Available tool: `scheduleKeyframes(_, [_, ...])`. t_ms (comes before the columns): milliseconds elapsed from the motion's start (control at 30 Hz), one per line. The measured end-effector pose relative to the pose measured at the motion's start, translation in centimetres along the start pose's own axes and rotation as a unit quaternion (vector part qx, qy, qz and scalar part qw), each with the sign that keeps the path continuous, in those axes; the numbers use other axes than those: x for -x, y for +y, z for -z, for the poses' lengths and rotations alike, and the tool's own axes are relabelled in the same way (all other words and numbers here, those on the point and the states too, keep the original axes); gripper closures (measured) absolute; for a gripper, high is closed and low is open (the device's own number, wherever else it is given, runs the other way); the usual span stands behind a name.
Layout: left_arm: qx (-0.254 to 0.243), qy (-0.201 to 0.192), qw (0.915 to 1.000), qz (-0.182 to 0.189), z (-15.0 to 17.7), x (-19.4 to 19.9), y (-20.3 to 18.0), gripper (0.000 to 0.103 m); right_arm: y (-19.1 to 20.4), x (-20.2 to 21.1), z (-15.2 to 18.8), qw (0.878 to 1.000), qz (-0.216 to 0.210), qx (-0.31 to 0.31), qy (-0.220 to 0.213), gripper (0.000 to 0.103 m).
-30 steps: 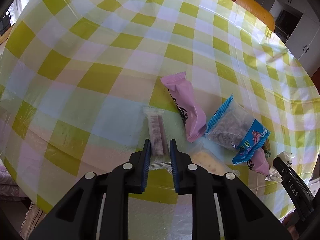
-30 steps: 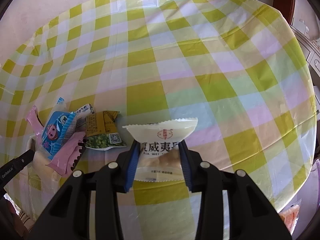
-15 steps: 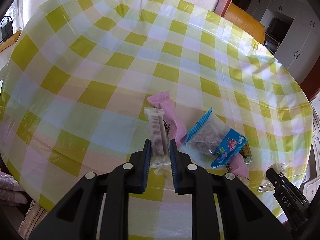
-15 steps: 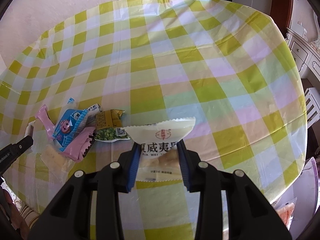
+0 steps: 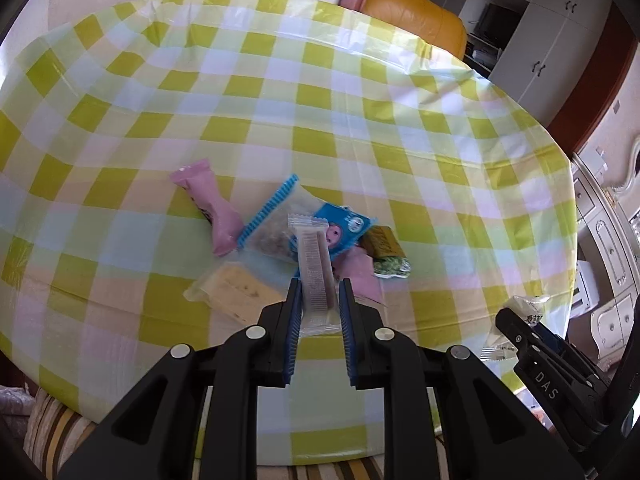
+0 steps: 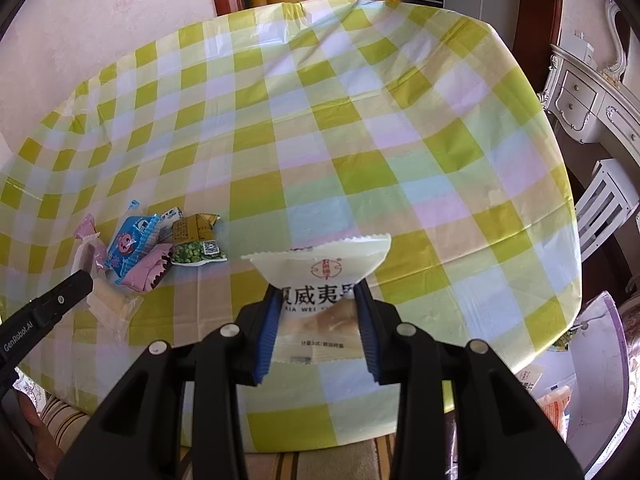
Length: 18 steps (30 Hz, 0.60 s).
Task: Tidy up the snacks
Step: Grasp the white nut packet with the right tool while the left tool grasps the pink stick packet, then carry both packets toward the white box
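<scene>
Both grabs done, sorting's barely started: left gripper [image 5: 319, 300] clamps a wafer bar [image 5: 316, 276], right gripper [image 6: 316, 304] clutches a white pastry packet [image 6: 320, 280], other snacks [image 6: 160, 248] heaped near the surface's [image 6: 360, 120] near-left edge.

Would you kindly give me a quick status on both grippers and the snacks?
Left gripper shut on slim wafer bar. Right gripper shut on white snack packet. Remaining snack pile on checked tablecloth; nothing blocking.
</scene>
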<state>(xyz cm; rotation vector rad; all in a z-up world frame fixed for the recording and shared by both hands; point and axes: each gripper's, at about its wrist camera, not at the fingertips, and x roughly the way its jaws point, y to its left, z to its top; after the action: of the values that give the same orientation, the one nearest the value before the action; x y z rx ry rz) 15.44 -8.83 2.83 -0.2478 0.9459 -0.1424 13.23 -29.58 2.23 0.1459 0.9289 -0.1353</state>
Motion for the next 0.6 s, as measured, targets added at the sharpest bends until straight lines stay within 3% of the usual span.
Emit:
scheduleKeyframes(333, [-0.078,0.039,0.9944,0.06,2.9,-0.3,-7.6,0.085,-6.2,2.8,1.5,0.999,0.025,-0.036,-0.006,0.066])
scheduleKeyframes(600, [-0.154,0.087,0.9752,0.133,6.2,-0.8,-14.9,0.085,-13.8,4.7,3.2,0.994,0.068,-0.087,-0.005,0.066])
